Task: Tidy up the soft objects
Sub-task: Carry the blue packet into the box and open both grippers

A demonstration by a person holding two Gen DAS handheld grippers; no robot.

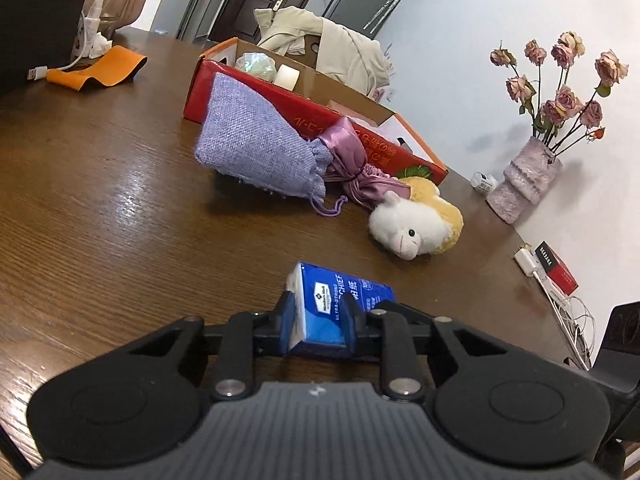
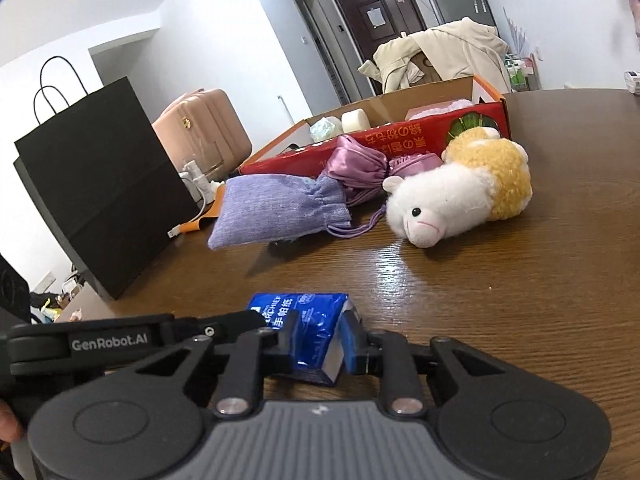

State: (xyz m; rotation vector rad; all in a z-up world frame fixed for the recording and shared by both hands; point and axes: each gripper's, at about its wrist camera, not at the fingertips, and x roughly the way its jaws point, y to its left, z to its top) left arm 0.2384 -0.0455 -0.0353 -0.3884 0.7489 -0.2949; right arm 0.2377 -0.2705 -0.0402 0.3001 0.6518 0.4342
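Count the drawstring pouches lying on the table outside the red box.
2. The lavender woven pouch lies in front of the red box; the pink satin pouch rests against the box between it and the plush sheep. Others may be hidden inside the box.

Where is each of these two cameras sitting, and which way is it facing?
Left wrist: sits on the left gripper, looking forward and down over the table; its fingers clamp the blue tissue pack.
Right wrist: sits on the right gripper, clamping the same pack; the other gripper's arm shows at left.
Shared: plush sheep, purple pouch, red box.
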